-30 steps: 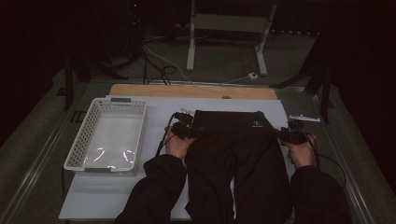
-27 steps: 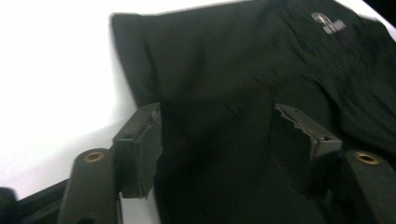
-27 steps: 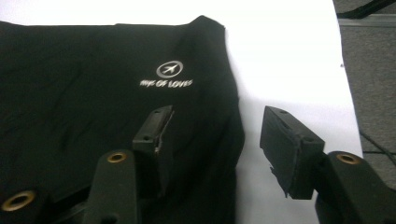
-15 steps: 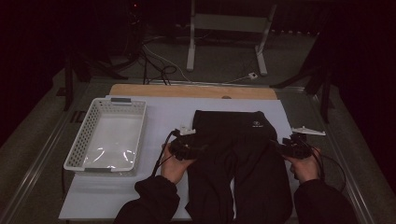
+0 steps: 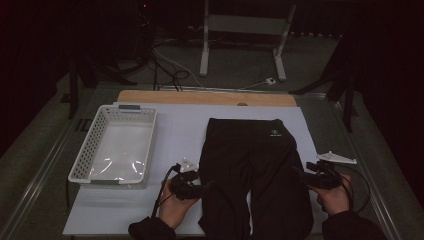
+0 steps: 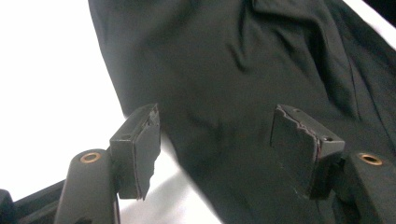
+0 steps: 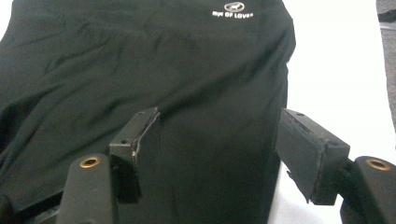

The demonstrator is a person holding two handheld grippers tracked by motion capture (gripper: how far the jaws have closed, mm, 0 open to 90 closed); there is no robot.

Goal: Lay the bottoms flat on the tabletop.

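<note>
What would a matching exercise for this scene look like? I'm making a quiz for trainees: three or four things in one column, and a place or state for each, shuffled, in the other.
Things:
1. black trousers
2. white basket
3. left gripper
4. right gripper

Places or states:
A. open, at the garment's left edge
B. stands empty at the left of the white mat
C. open, at the garment's right edge
D. lies flat on the mat, waistband away from the person

Pairs: 1-D, 2-B, 3-A, 4-C
</note>
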